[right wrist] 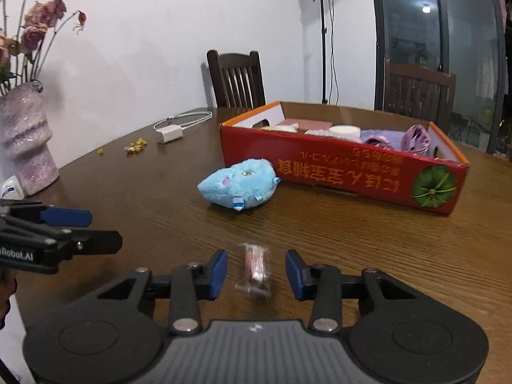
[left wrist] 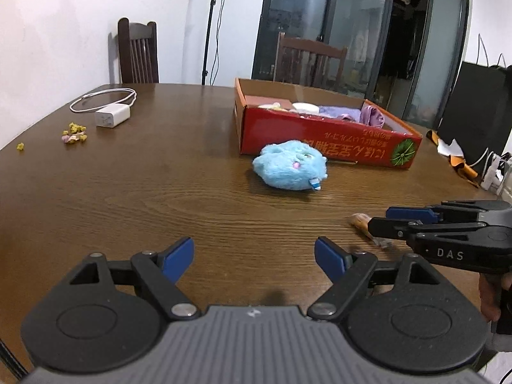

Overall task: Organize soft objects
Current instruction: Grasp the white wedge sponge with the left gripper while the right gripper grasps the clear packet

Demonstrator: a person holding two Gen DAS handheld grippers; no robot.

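Both jaws gape – the right gripper (right wrist: 256,270) brackets a blurred clear-wrapped packet (right wrist: 255,270), contents unreadable; the left gripper (left wrist: 254,256) holds nothing.

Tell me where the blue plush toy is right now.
The blue plush toy lies on the wooden table, just in front of the red cardboard box near its left end, beyond both tools and untouched by either.

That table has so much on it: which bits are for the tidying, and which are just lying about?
For the tidying:
- fluffy blue plush toy
- red cardboard box, already holding purple cloth
- small clear-wrapped packet between the open right gripper

Lying about:
- white charger with cable
- yellow crumbs
- pink speckled vase
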